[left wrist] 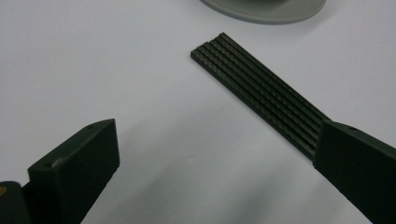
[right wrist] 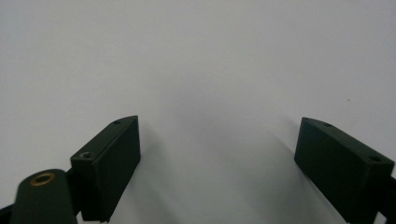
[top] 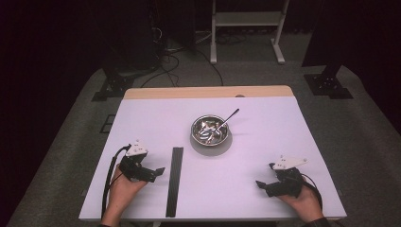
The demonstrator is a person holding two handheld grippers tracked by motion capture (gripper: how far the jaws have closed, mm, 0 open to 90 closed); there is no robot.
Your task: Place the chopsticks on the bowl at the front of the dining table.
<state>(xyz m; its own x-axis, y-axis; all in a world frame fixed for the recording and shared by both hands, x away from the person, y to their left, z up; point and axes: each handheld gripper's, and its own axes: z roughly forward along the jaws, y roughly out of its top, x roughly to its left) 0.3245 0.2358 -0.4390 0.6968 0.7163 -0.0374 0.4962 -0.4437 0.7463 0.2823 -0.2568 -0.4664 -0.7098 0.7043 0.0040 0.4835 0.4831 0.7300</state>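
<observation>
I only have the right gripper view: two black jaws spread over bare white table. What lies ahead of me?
Observer: In the high view a round shiny metal bowl sits mid-table, up and to the left of your right gripper.
Operator: Anything in it?
Observer: A slim metal spoon leans in it, handle pointing away towards the far right.
Operator: Where is the left gripper?
Observer: The left gripper is open, low on the left, beside a long flat black ribbed strip that lies on the white table.
</observation>
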